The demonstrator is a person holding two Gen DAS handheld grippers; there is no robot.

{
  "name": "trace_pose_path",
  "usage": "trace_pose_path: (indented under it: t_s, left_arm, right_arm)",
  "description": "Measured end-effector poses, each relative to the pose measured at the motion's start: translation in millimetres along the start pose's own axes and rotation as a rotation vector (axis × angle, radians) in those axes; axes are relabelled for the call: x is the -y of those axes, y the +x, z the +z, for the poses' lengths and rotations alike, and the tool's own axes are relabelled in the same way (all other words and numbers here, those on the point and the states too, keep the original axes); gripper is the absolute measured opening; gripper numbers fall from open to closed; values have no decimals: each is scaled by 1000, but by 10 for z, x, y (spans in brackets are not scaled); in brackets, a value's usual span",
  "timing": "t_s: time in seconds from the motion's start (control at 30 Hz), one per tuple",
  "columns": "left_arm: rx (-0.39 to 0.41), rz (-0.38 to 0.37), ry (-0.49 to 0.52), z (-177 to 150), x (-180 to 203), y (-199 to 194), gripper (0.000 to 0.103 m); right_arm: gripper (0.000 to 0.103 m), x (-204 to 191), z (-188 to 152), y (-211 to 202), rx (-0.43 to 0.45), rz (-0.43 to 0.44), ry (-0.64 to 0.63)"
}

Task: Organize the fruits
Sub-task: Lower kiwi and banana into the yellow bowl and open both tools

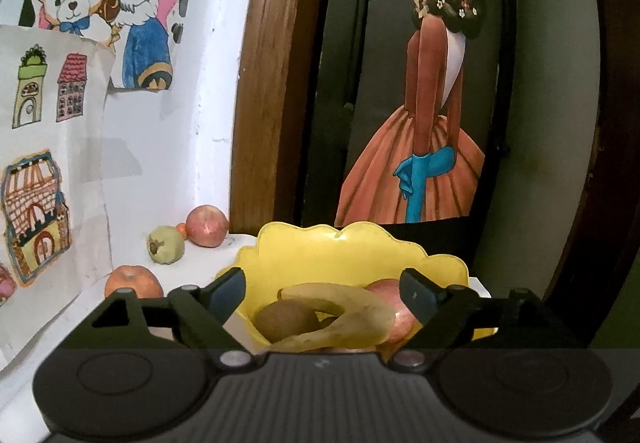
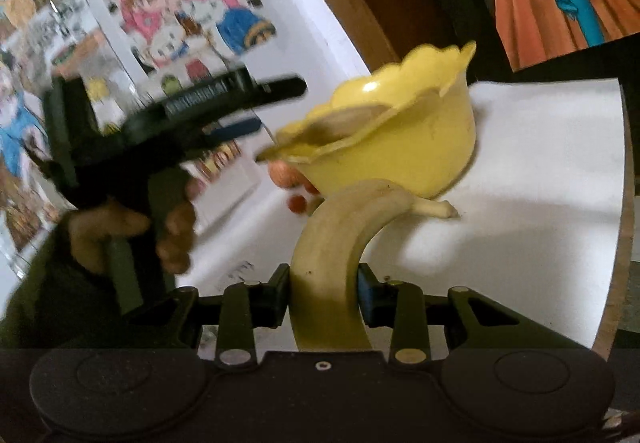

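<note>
A yellow scalloped bowl [image 1: 352, 251] stands on the white table and holds a brown kiwi [image 1: 285, 319], a banana [image 1: 352, 307] and a red apple [image 1: 394, 317]. My left gripper [image 1: 322, 291] is open just before the bowl's near rim, nothing between its fingers. In the right wrist view the bowl [image 2: 404, 139] sits ahead, and the left gripper [image 2: 272, 107] hovers by its left rim, held by a hand [image 2: 120, 235]. My right gripper [image 2: 324, 295] is shut on a second banana [image 2: 332, 243], whose stem end lies near the bowl's base.
Loose on the table left of the bowl are two red apples [image 1: 206, 225] [image 1: 134, 281], a green fruit [image 1: 166, 245] and a small orange fruit [image 1: 181, 230]. Drawings cover the wall on the left. A wooden frame [image 1: 268, 83] rises behind. The table edge [image 2: 624, 203] curves at right.
</note>
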State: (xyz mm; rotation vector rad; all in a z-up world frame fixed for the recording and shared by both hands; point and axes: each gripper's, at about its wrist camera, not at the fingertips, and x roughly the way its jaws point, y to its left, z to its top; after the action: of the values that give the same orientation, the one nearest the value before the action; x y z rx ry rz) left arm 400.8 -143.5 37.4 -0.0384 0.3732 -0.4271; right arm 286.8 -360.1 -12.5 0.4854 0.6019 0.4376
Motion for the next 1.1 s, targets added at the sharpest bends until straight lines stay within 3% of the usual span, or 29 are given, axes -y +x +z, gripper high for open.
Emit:
trace_pose_path:
  t_s: [0.27,0.53,0.8,1.1]
  left_arm:
    - [40,16,-27,42,-82,-155,98]
    - [71,58,-43,76,-267,-310,102]
    - [55,105,-72,15,-490,-375,102]
    - [52,98,-84,-46,-537,-502,102]
  right_arm:
    - [36,-223,275,-389,125,-5,-56]
    - [36,-172,808,-127,168,-67,-114]
    - [36,-36,1167,465,130,-143,-147]
    - [38,-119,1224,949,35,-208,-237]
